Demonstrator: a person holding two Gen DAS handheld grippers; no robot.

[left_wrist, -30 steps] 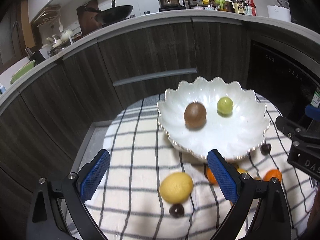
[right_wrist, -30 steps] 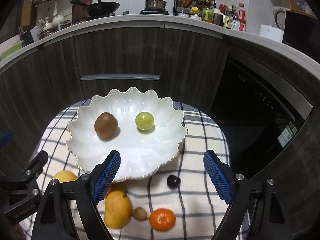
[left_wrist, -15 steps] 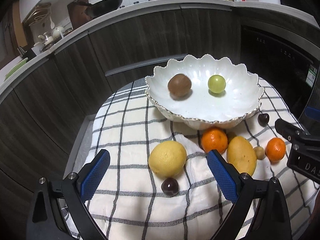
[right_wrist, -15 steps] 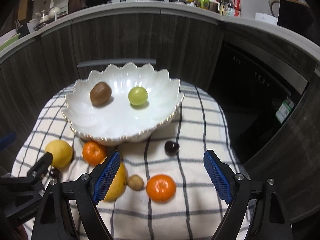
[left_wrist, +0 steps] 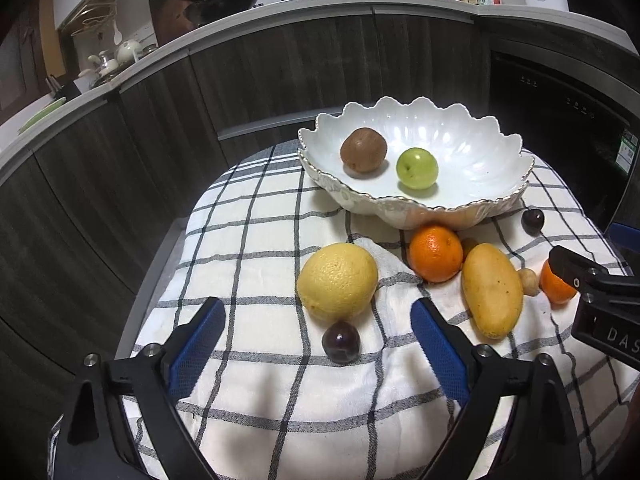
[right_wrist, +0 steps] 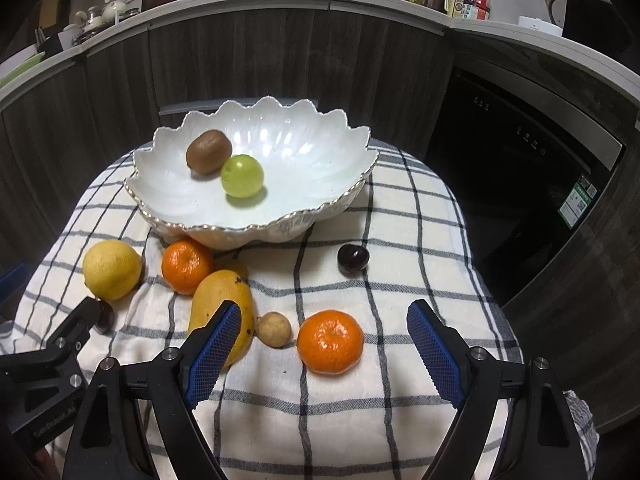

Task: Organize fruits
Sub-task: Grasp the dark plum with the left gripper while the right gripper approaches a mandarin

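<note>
On the checked cloth (left_wrist: pixel 256 392), near its front edge, both grippers are now held low. A second ago they were held up over the white bowl (right_wrist: pixel 320 184), and only part of the fruit could be seen. Now all the loose fruit is seen, so a new pick can be lined up.

The jaws of the left gripper (left_wrist: pixel 318 350) are spread wide and nothing is held. A small dark fruit (left_wrist: pixel 341 341) lies between them, with the big lemon (left_wrist: pixel 337 281) just behind it. The jaws of the right gripper (right_wrist: pixel 324 350) are spread wide too, and nothing is held. A small orange (right_wrist: pixel 330 341) lies between them. A little brown fruit (right_wrist: pixel 274 329) is just beside the left pad, and the mango (right_wrist: pixel 218 300) is partly hidden behind that pad.

In the bowl, a kiwi (right_wrist: pixel 209 151) and a green fruit (right_wrist: pixel 242 176) are found, just as before. They look closer together from the right side now. Another orange (right_wrist: pixel 187 266) is tucked under the bowl's front rim. Another dark fruit (right_wrist: pixel 352 259) lies near the cloth's right edge.

Most of the fruit is not yet put in the bowl. It is guessed that the orange and the dark fruit will be picked next.
</note>
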